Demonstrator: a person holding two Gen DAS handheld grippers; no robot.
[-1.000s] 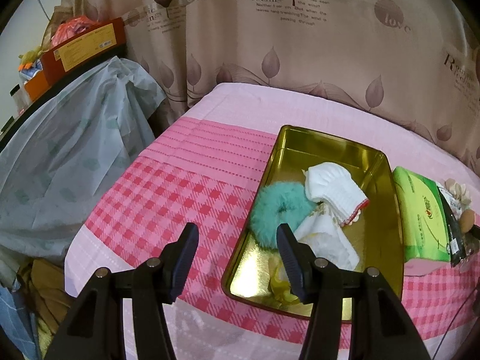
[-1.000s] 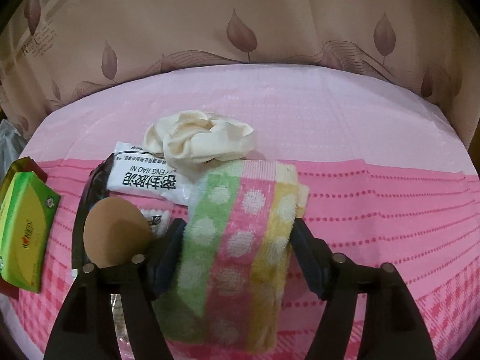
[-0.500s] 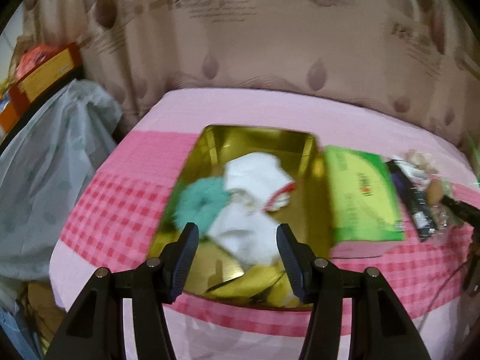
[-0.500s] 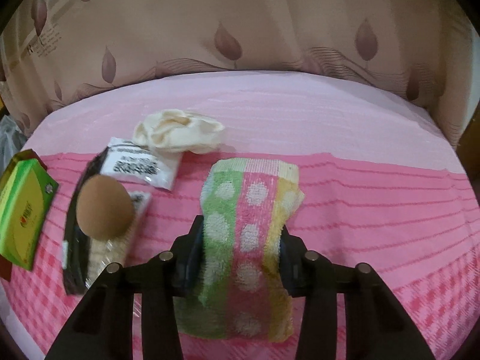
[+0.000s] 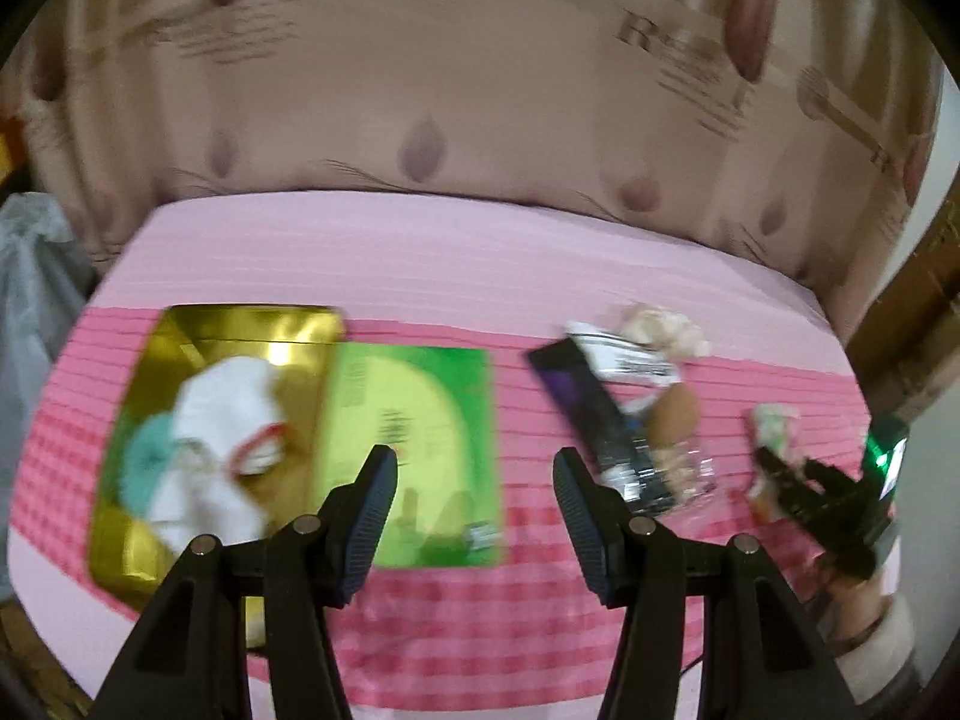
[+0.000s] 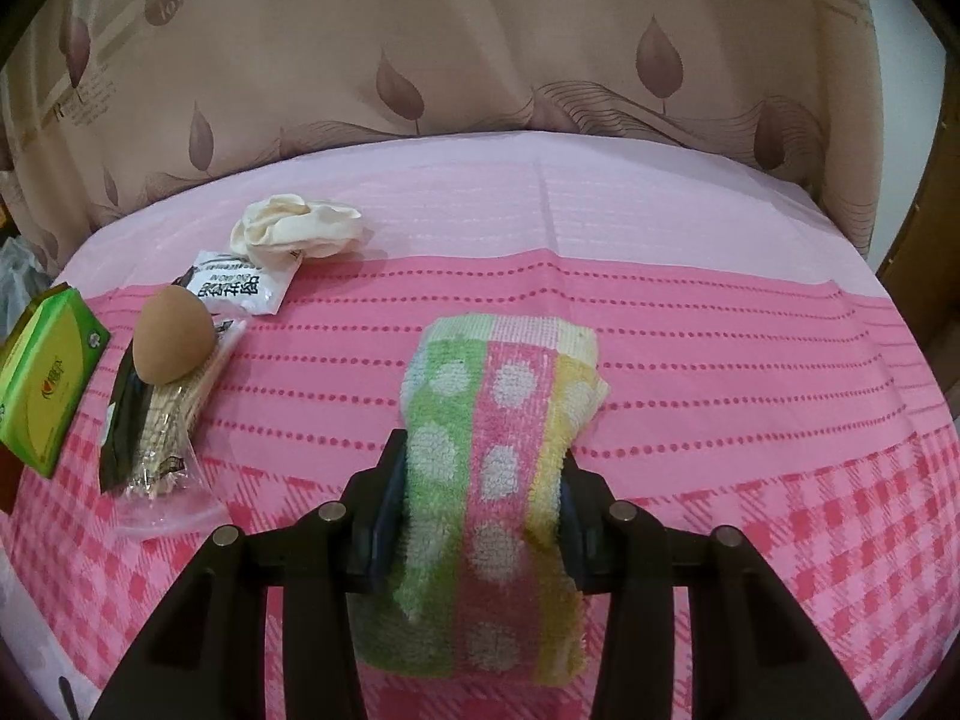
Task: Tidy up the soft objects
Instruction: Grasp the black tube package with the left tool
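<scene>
Two jaws of my right gripper pinch the folded dotted towel, right of the gold tray.
I lift it without loosening and carry it over the tray; my left gripper is wide, empty.

Motion blur smears the whole left wrist view: the contents of the gold tin read only as white and teal cloth, and the print on the green pack is illegible. At that view's right edge, the right gripper and the striped towel show only as dark and pale smudges, its grip unreadable there. In the right wrist view, the green pack is cut by the left edge, and the towel's near end hides the cloth beneath.
</scene>
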